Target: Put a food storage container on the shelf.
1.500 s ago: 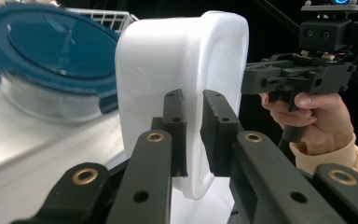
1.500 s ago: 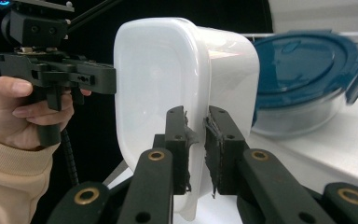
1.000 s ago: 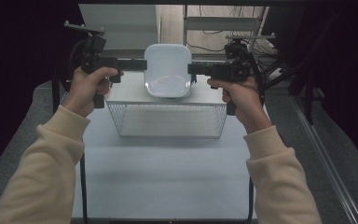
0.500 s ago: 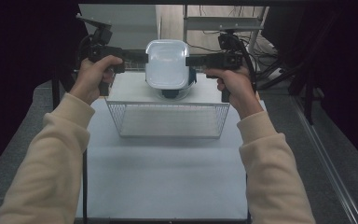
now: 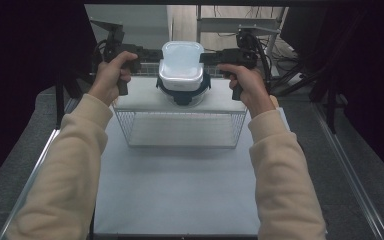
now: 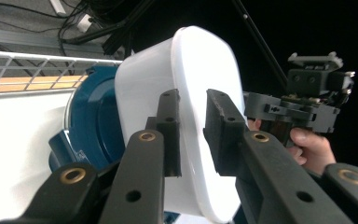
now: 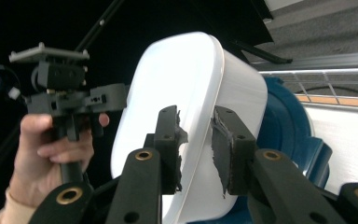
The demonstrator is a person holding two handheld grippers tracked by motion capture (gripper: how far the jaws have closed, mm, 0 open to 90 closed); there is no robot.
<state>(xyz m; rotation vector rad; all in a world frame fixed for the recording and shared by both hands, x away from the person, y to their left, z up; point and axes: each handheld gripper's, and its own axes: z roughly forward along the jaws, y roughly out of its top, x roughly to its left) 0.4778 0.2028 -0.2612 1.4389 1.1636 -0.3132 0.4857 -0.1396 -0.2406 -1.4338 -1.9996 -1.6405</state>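
Two pairs of fingers (image 6: 170, 135) are standing slightly apart, one pair on my left gripper (image 6: 192, 100) and one on my right gripper (image 7: 196, 116). Both sets of jaws have just been opening. The thin rim of the white box (image 5: 181, 62) is running between the pads on each side, but I am seeing slack around it rather than a pinch, so I am judging that I am letting go and not gripping. I am working the release step: the white box is sitting on the blue-lidded container (image 5: 182, 94), which is resting on the white top of the wire rack (image 5: 180, 131). The rack is standing toward the far edge of the table (image 5: 180, 200), about midway between its left and right edges. I cannot tell whether the box is lying flat on the blue lid. Next I am expecting to spread the fingers wider, then draw each gripper straight out toward its own side edge of the table, keeping the pads off the rim so that the stack is not getting nudged off the rack.
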